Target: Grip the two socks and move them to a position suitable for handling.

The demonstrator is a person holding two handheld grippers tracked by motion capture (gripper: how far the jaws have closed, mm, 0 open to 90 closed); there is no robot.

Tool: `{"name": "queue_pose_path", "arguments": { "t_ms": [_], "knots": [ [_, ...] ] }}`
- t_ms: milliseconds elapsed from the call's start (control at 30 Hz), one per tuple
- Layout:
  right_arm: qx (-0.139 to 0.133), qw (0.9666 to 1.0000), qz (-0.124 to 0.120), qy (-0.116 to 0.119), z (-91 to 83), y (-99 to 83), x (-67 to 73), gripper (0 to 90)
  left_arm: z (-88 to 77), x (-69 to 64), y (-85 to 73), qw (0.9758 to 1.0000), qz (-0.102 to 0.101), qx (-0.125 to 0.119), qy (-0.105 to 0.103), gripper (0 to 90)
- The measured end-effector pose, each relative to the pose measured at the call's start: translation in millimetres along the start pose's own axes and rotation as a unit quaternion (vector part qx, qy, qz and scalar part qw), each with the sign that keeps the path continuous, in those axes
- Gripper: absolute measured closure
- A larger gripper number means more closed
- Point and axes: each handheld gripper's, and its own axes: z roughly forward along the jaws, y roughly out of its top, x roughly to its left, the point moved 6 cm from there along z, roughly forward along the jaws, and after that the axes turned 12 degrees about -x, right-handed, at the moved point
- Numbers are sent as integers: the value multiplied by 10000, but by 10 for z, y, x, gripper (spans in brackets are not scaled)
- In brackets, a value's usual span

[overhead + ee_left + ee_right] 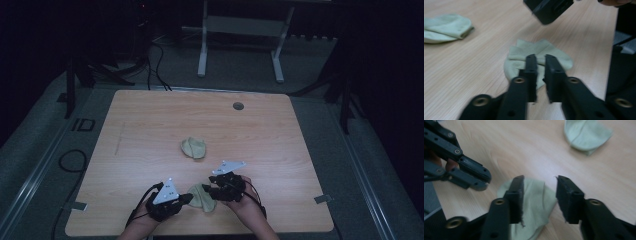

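Observation:
Two pale green socks lie on the wooden table [150, 125]. The near sock [204, 200] [539, 48] [536, 197] sits crumpled between my two grippers by the front edge. My left gripper [189, 198] [540, 57] hovers at its left side, jaws drawn almost together with nothing pinched. It shows in the right gripper view as well, as the left gripper [485, 182]. My right gripper [206, 190] [539, 178] hangs over the sock's right part, open, with the fabric below its jaws and untouched. The far sock [194, 148] [446, 27] [586, 135] lies folded near the table's middle.
A round cable hole [238, 106] sits near the table's far edge. Beyond the table stands a white metal frame [240, 30] on the grey floor, and cables [70, 162] run along the left side. Bare wood stretches to both sides of the socks.

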Motion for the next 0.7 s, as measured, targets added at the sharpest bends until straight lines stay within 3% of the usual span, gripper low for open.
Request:
{"name": "queue_pose_path", "arguments": {
  "t_ms": [33, 67, 233, 367, 433, 533, 567, 633, 700],
  "knots": [
    [286, 9995, -37, 90, 138, -105, -22, 646, 65, 22, -22, 9998, -10, 180, -42, 894],
    [347, 9994, -45, 83, 171, -132, -25, 647, 65, 22, -22, 9998, -10, 180, -42, 894],
    [687, 9976, 2, 97, 310, -293, -56, 648, 227, 79, -112, 9980, 46, 622, 17, 894],
    [691, 9976, -46, 90, 314, -353, -51, 650, 275, 101, -129, 9979, -35, 650, -14, 894],
    [724, 9973, -139, 48, 278, -377, -33, 706, 302, 144, -117, 9977, -80, 670, 28, 894],
    [740, 9972, -59, 76, 262, -388, -32, 762, 309, 152, -115, 9978, -129, 657, -7, 894],
    [758, 9971, 0, 96, 254, -391, -31, 821, 310, 149, -119, 9979, -159, 630, -34, 894],
    [736, 9973, -45, 58, 254, -385, -20, 842, 305, 124, -124, 9978, -217, 625, -79, 894],
    [688, 9976, -99, 18, 236, -362, 2, 846, 302, 96, -126, 9979, -145, 630, -90, 894]
  ]
}}
